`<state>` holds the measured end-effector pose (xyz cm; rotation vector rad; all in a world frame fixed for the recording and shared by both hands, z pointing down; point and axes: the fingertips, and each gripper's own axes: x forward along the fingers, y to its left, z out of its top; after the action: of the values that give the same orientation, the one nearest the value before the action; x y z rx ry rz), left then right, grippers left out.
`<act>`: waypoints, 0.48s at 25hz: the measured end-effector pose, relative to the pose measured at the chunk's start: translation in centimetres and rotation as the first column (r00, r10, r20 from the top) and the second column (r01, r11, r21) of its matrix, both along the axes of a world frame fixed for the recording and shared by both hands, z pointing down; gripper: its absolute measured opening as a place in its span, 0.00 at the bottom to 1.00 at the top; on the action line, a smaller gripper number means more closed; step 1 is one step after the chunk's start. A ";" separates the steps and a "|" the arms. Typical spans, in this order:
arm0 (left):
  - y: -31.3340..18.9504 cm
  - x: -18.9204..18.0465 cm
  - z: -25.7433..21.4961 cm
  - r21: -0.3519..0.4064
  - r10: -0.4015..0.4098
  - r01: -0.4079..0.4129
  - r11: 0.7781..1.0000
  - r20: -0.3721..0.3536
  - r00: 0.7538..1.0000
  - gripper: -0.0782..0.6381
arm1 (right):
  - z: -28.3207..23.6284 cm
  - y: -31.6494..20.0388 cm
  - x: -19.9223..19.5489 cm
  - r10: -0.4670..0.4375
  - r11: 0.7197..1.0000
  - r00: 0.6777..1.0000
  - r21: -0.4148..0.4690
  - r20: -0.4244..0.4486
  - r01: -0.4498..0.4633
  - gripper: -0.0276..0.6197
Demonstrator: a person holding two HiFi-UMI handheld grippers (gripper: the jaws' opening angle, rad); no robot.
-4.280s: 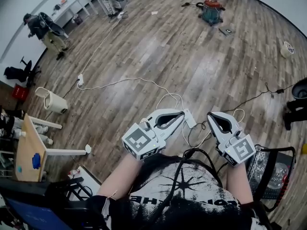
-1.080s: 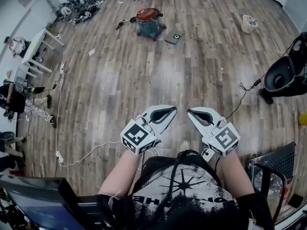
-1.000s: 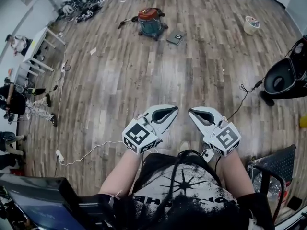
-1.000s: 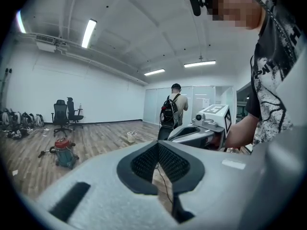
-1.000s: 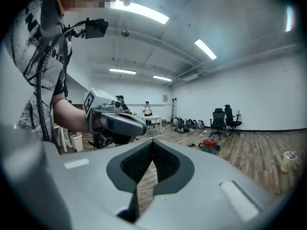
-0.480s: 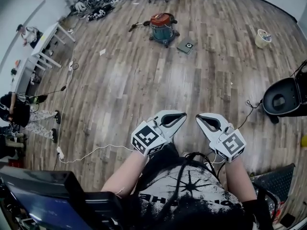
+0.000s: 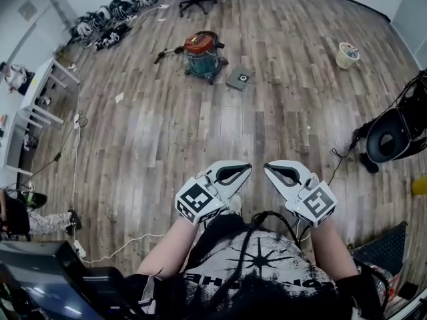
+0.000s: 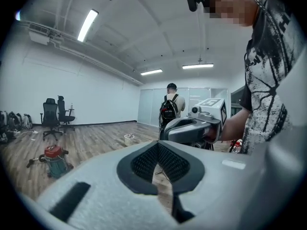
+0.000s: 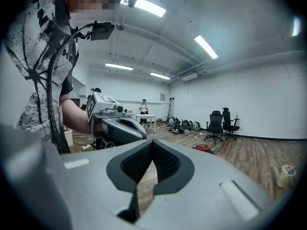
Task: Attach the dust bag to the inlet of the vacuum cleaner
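No lettering can be read anywhere here.

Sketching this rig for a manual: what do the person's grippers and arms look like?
The left gripper and right gripper are pale grey rounded shells tapering to a tip, their teardrop openings lined with black ribbed pads. Each carries a white cube with black square markers. Forearms are bare below a black short-sleeved T-shirt with white print; a black cable runs down its front.
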<state>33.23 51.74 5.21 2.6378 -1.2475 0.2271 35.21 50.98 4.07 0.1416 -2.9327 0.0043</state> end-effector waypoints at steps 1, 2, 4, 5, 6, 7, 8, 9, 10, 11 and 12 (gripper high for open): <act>-1.1 -1.0 -0.1 0.004 0.014 -0.014 1.000 0.001 1.000 0.11 | -0.2 -1.2 -0.9 0.017 1.000 1.000 0.003 -0.003 -0.017 0.05; -2.3 -1.9 -0.1 0.005 0.027 -0.027 1.000 0.000 1.000 0.11 | -0.4 -2.4 -1.7 0.034 0.999 0.999 0.007 -0.008 -0.034 0.05; -4.6 -3.4 -0.2 0.005 0.054 -0.054 0.999 -0.001 0.999 0.11 | -0.8 -4.7 -3.2 0.064 0.998 0.998 0.015 -0.021 -0.064 0.05; -5.6 -4.0 -0.2 0.006 0.067 -0.067 0.998 0.001 0.998 0.11 | -0.9 -5.8 -3.9 0.078 0.997 0.997 0.019 -0.025 -0.077 0.05; -6.7 -4.6 -0.2 0.008 0.078 -0.078 0.997 0.004 0.997 0.11 | -0.9 -6.8 -4.5 0.089 0.996 0.996 0.022 -0.026 -0.089 0.05; -7.7 -5.1 -0.3 0.012 0.087 -0.087 0.996 0.005 0.996 0.11 | -0.9 -7.8 -5.1 0.100 0.995 0.995 0.023 -0.024 -0.099 0.05; -8.5 -5.7 -0.4 0.016 0.095 -0.095 0.995 0.004 0.995 0.11 | -0.9 -8.7 -5.6 0.110 0.994 0.994 0.023 -0.022 -0.110 0.05; -9.3 -6.2 -0.6 0.020 0.101 -0.101 0.995 0.001 0.995 0.11 | -0.8 -9.6 -6.1 0.120 0.993 0.993 0.023 -0.021 -0.120 0.05; -10.0 -6.8 -0.6 0.022 0.107 -0.107 0.994 -0.003 0.994 0.11 | -0.8 -10.4 -6.5 0.128 0.992 0.992 0.023 -0.019 -0.128 0.05; -10.6 -7.4 -0.6 0.022 0.111 -0.111 0.994 -0.005 0.994 0.11 | -0.7 -11.2 -6.9 0.133 0.991 0.991 0.025 -0.013 -0.133 0.05; -11.3 -8.0 -0.6 0.021 0.114 -0.114 0.993 -0.007 0.993 0.11 | -0.6 -11.9 -7.2 0.136 0.990 0.991 0.027 -0.006 -0.136 0.05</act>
<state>25.19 40.45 4.60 2.7279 -1.1034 0.2234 28.02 39.07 3.49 0.3450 -2.9100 -0.0138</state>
